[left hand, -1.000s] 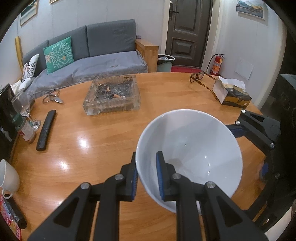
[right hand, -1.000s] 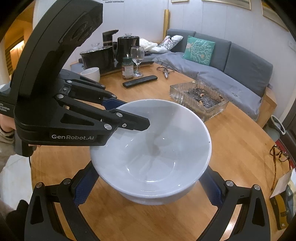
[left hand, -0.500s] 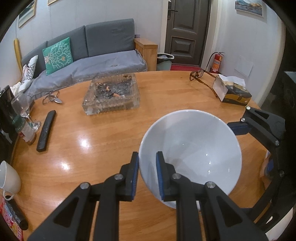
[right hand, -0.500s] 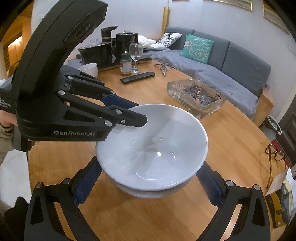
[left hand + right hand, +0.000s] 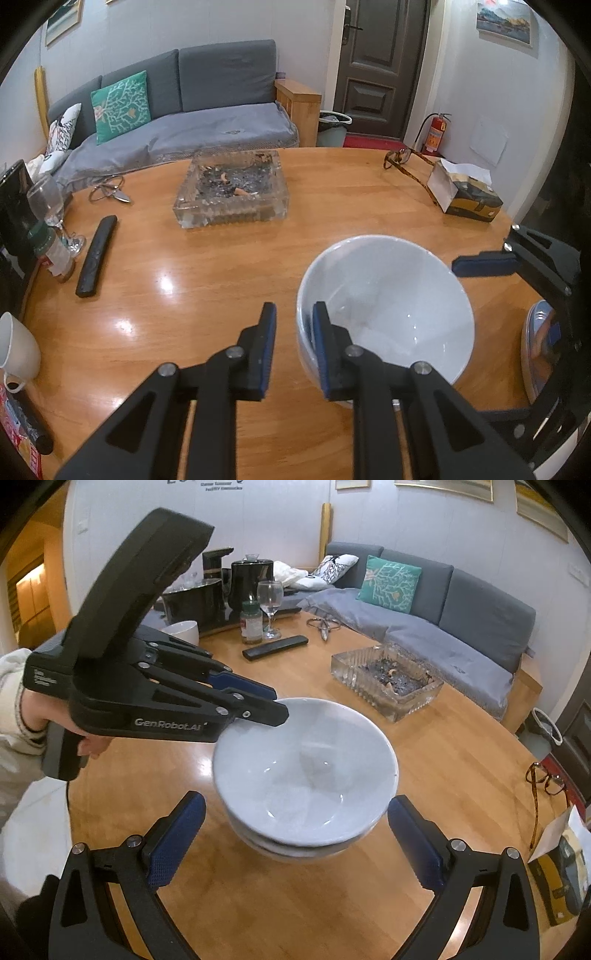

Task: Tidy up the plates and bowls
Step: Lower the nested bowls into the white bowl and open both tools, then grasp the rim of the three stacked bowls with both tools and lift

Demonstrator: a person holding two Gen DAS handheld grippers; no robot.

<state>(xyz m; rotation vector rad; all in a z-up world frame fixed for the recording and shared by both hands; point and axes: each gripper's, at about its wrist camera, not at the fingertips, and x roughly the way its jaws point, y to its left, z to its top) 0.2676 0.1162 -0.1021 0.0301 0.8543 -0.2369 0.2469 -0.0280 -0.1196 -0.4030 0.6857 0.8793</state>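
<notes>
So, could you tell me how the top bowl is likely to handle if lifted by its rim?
The top bowl looks glossy and glazed, so probably slippery in a pinch. It appears rigid ceramic: likely heavyish and chip-prone. Sitting nested in the lower bowl, it may tilt when gripped at one side of the rim.

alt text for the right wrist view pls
A white bowl sits nested in another bowl on a round wooden table, between the open right tool. The left tool straddles its rim, with a glass ashtray behind.
</notes>
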